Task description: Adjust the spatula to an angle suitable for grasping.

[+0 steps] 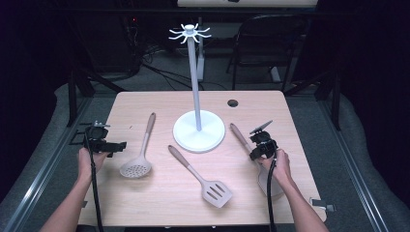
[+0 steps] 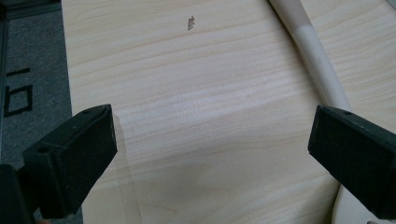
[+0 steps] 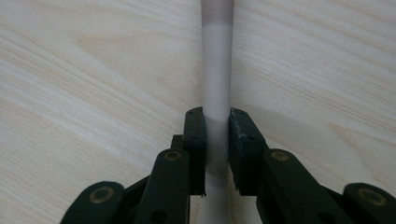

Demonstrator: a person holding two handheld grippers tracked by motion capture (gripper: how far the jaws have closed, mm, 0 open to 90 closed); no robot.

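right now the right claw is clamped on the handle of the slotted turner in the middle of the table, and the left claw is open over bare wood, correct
Not quite. The right claw is clamped on the handle of the utensil at the right side of the table, as the high view shows; the slotted turner lies untouched in the middle. The left claw is indeed open over bare wood.

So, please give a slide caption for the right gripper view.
Right gripper clamps a pale utensil handle lying on the wooden table.

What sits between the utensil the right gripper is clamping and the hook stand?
Nothing visible. The right gripper is shut on the utensil's handle; bare table lies between it and the hook stand.
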